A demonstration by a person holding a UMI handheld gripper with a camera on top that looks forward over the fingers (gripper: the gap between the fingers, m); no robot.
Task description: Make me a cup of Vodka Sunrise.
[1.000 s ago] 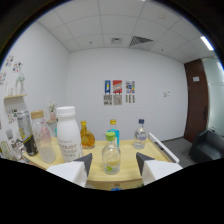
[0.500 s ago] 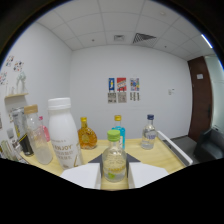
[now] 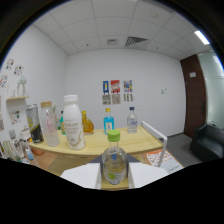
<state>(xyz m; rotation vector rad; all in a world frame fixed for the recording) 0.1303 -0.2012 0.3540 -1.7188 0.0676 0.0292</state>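
Note:
A small clear bottle with a green cap (image 3: 114,159) stands upright between my two white fingers (image 3: 80,175), which press on its sides. My gripper (image 3: 114,174) holds it in front of the near edge of the wooden table (image 3: 137,141). Beyond it on the table stand a tall white bottle (image 3: 73,122), a pale pink bottle (image 3: 50,124), an amber bottle (image 3: 87,123), a blue bottle (image 3: 108,121) and a clear water bottle (image 3: 132,120).
A dark can (image 3: 34,125) and small items sit left of the pink bottle. Posters (image 3: 116,92) hang on the far wall. A brown door (image 3: 192,95) and a dark chair (image 3: 207,142) are to the right of the table.
The view has swung right and pulled back a little; the white bottle drifted away from the fingers. The green-capped bottle stayed between the fingers throughout.

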